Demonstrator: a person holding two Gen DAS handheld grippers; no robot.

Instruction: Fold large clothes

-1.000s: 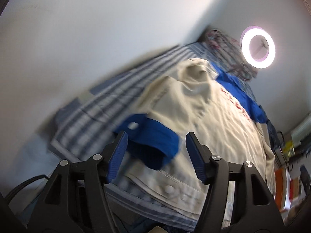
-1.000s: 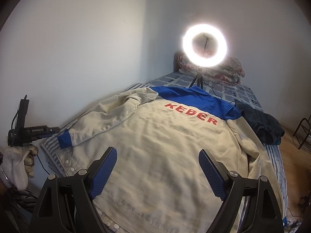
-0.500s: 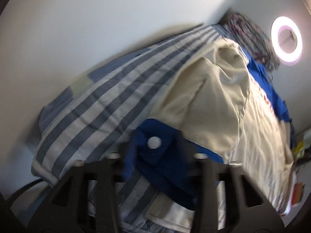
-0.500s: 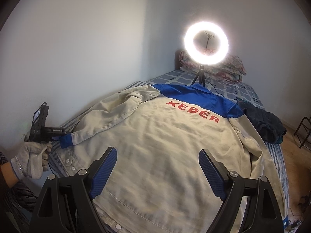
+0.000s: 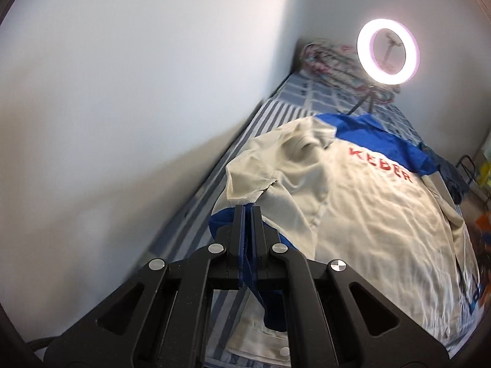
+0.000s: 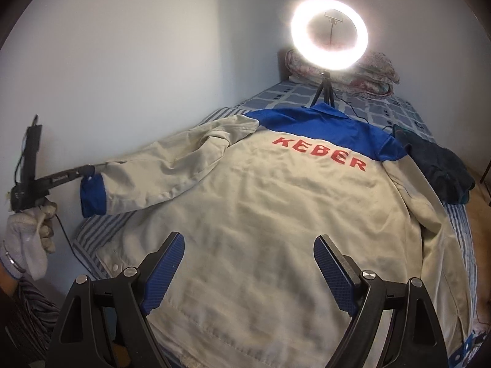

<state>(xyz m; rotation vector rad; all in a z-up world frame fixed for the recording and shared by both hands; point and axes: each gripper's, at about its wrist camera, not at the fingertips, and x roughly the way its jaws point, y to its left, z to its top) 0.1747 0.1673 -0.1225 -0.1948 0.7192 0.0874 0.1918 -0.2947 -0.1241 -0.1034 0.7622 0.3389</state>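
A cream work jacket (image 6: 276, 214) with a blue yoke and red letters KEBER lies back-up on the bed; it also shows in the left wrist view (image 5: 353, 214). My left gripper (image 5: 247, 210) is shut on the blue cuff (image 5: 224, 224) of the jacket's left sleeve and holds it lifted off the bed. In the right wrist view the left gripper (image 6: 89, 168) sits at the far left with the cuff (image 6: 92, 194) hanging from it. My right gripper (image 6: 248, 245) is open and empty, above the jacket's lower back.
The bed has a blue striped sheet (image 5: 196, 214) and runs along a white wall (image 6: 122, 61) on the left. A lit ring light (image 6: 330, 33) on a small tripod stands at the bed's far end before folded quilts (image 6: 377, 70). Dark clothing (image 6: 438, 171) lies right of the jacket.
My left gripper closed on the blue sleeve cuff and lifted it, pulling the sleeve out to the left. The right gripper stayed open and nearly still.
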